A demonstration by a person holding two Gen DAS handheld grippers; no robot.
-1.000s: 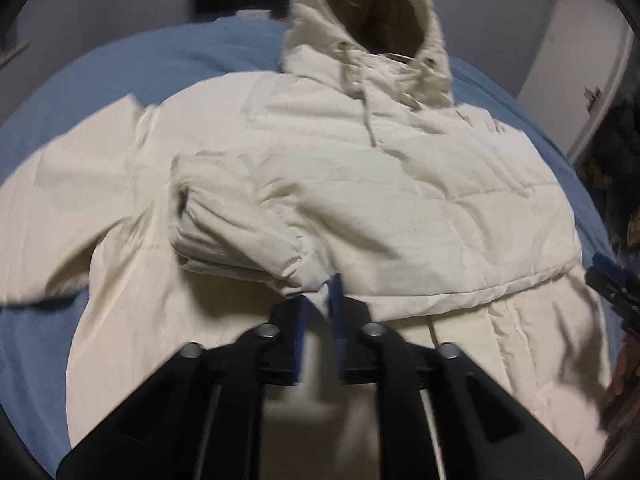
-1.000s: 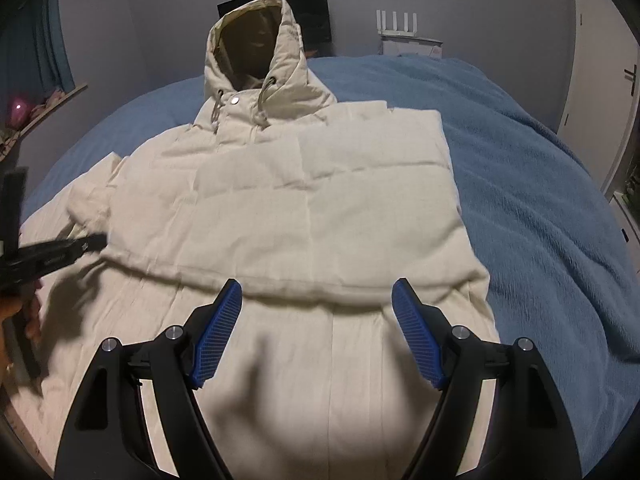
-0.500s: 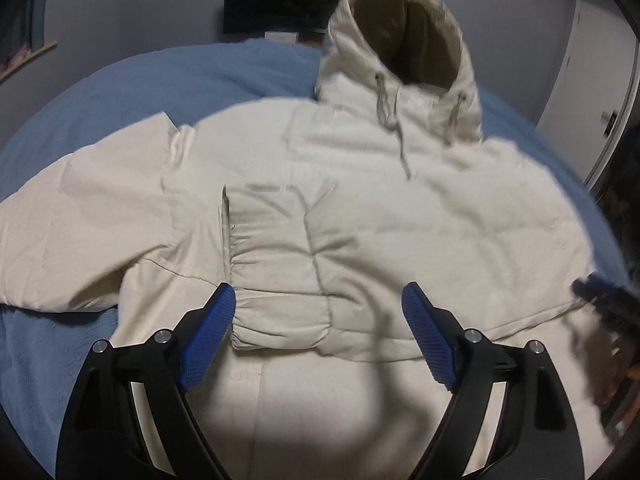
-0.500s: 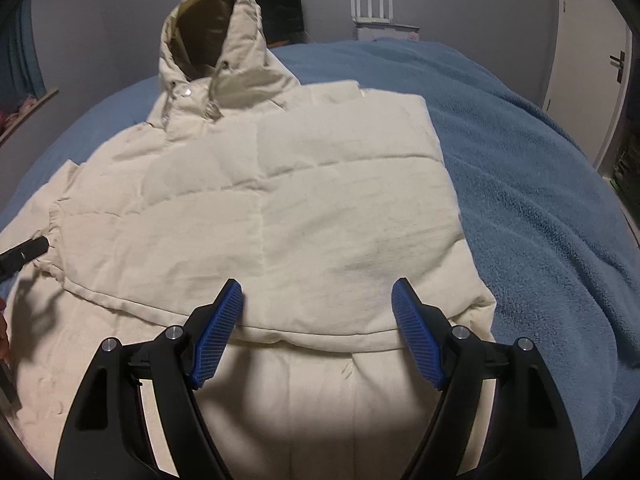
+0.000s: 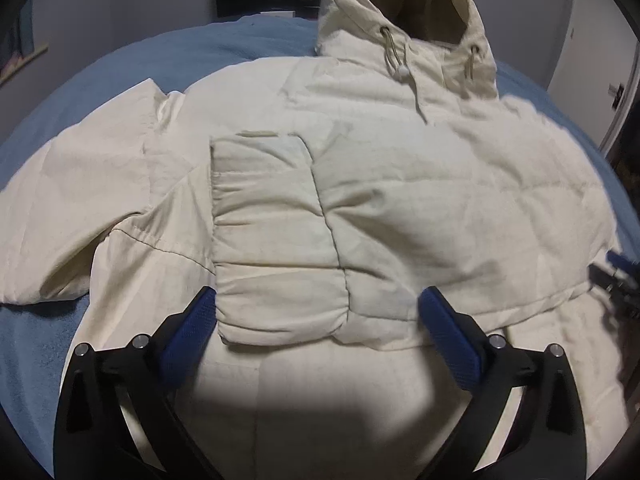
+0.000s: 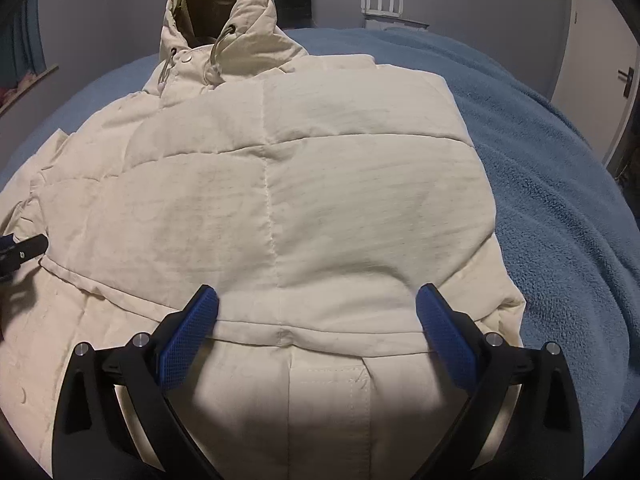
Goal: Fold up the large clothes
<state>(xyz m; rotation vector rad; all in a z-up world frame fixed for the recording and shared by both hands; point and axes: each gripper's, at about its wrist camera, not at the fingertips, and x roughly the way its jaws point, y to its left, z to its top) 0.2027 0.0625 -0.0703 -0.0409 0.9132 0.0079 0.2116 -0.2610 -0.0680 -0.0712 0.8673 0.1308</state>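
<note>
While spread on the bed:
Jacket: sleeve folded across, bed bare at both sides.
Left tool: released, clenched a second ago.
Right tool: released, unchanged.

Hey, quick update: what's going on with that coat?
Left gripper open, empty. Right gripper open, empty. Cream jacket on blue blanket, sleeve folded across. Nothing in the way.

Lighting: dim room, cool cast; light falls from behind the cameras onto the cream jacket, its brightest surface. Shadows: a broad dark patch on the jacket's near hem in both views. Distortion: strong fisheye bowing, black vignette at the corners. Blur: smeared at the jacket's right edge in the left-wrist view; the right-wrist view is sharper.
</note>
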